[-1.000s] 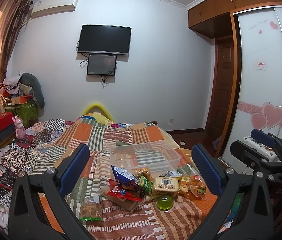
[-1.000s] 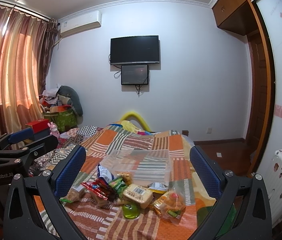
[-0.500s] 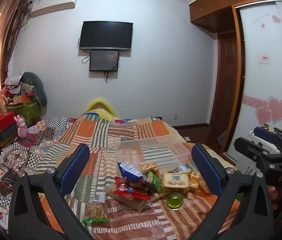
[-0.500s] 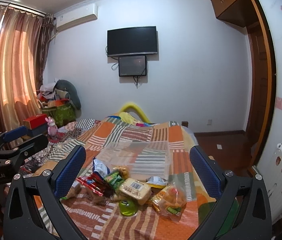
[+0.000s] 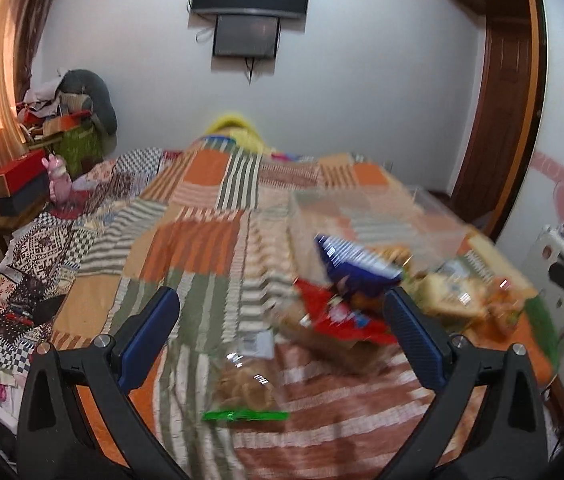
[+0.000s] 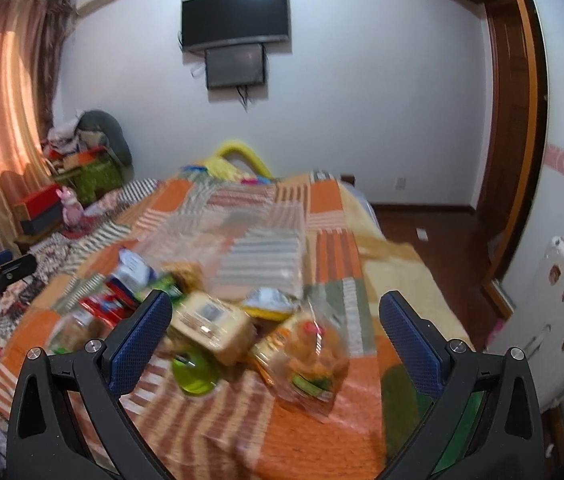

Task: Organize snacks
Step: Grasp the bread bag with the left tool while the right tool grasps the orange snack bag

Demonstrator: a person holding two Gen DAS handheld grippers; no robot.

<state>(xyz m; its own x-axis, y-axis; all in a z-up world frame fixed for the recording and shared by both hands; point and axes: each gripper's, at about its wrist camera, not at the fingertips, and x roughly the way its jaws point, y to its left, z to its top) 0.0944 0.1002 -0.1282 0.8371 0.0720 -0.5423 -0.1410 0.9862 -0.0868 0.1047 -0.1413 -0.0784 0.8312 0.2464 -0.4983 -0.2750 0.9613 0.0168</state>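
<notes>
Snack packets in crinkly plastic (image 6: 217,320) lie heaped ahead of both wide-apart, unladen jaws; beyond them the clear plastic bin (image 6: 257,248) looks unfilled, nothing sorted yet.

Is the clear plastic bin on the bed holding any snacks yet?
Looks empty: the quilt pattern shows through the clear bin, and the snack pile lies in front of it.
</notes>
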